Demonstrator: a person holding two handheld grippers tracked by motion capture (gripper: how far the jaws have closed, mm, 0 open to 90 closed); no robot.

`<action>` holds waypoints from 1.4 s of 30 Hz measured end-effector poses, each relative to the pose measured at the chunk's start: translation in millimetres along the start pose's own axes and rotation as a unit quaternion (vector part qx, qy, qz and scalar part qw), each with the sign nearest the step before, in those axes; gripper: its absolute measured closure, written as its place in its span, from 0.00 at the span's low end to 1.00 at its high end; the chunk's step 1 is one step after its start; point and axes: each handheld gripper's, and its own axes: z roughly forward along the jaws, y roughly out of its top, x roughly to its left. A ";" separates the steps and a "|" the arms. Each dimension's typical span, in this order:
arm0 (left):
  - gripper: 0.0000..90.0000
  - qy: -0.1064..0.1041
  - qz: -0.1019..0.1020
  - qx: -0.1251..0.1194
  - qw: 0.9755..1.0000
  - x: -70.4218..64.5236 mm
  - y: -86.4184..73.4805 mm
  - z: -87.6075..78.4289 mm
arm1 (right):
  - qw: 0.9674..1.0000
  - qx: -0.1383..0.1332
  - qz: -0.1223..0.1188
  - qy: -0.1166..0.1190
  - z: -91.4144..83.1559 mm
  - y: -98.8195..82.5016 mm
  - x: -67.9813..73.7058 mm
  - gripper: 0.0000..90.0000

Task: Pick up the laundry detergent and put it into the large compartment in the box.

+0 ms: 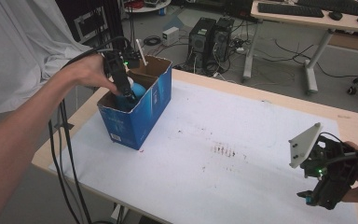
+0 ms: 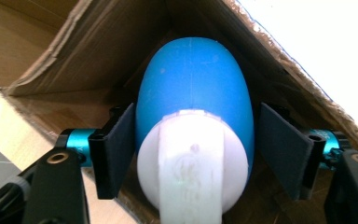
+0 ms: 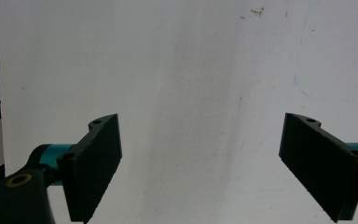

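The blue and white object [image 2: 193, 140], egg-shaped with a blue dome, a white base and a white strap-like part across that base, lies inside the open-topped blue cardboard box [image 1: 147, 112], towards the box's 12 o'clock end in the left gripper view. In the high view its blue top [image 1: 137, 89] shows just beyond the black jaws, below the box rim.

The left gripper [image 2: 193, 149] reaches down into the box from 10 o'clock in the high view [image 1: 127, 93]. Its jaws stand part open on either side of the object. The pad at 9 o'clock lies against or just beside the blue shell; the pad at 3 o'clock stands apart from it with a dark gap between. The grip is judged released: the object rests on the box floor or wall rather than hanging from the pads.

The right gripper [image 3: 200, 163] is held over the bare white table cover [image 3: 191, 70], jaws wide apart and holding nothing. In the high view it sits at about 4 o'clock on the table [image 1: 328, 186], well apart from the box.

Judgement on progress: placing the object in the box appears all but complete. What is left is to lift the left gripper clear of the rim without catching the object. No other loose item shows on the cover.
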 end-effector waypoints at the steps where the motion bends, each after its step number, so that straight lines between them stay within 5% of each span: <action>1: 0.33 0.004 0.000 -0.002 1.000 0.3 0.1 -3.8 | 1.000 0.000 0.001 0.000 -0.1 0.0 0.0 0.13; 12: 0.30 0.017 0.014 -0.011 1.000 -5.0 7.3 -23.9 | 1.000 -0.002 0.002 -0.001 -1.2 -0.9 0.9 0.14; 23: 0.28 0.017 0.051 -0.045 0.998 -27.3 40.5 -56.1 | 1.000 -0.012 0.009 -0.004 -4.2 -3.0 -0.6 0.13; 24: 0.28 0.018 0.071 -0.047 0.996 -39.6 55.6 -59.5 | 1.000 -0.009 0.006 -0.005 -4.5 -2.3 -0.4 0.13; 32: 0.28 0.004 0.116 -0.047 0.992 -72.0 87.7 -52.0 | 1.000 -0.012 0.009 -0.007 -5.9 -2.4 -0.8 0.13; 36: 0.20 -0.007 0.153 -0.049 0.987 -96.6 107.9 -44.8 | 1.000 -0.013 0.012 -0.008 -6.9 -4.1 -1.6 0.13; 42: 0.18 -0.016 0.183 -0.050 0.982 -117.4 124.4 -37.6 | 1.000 -0.013 0.016 -0.009 -7.5 -5.6 -2.8 0.14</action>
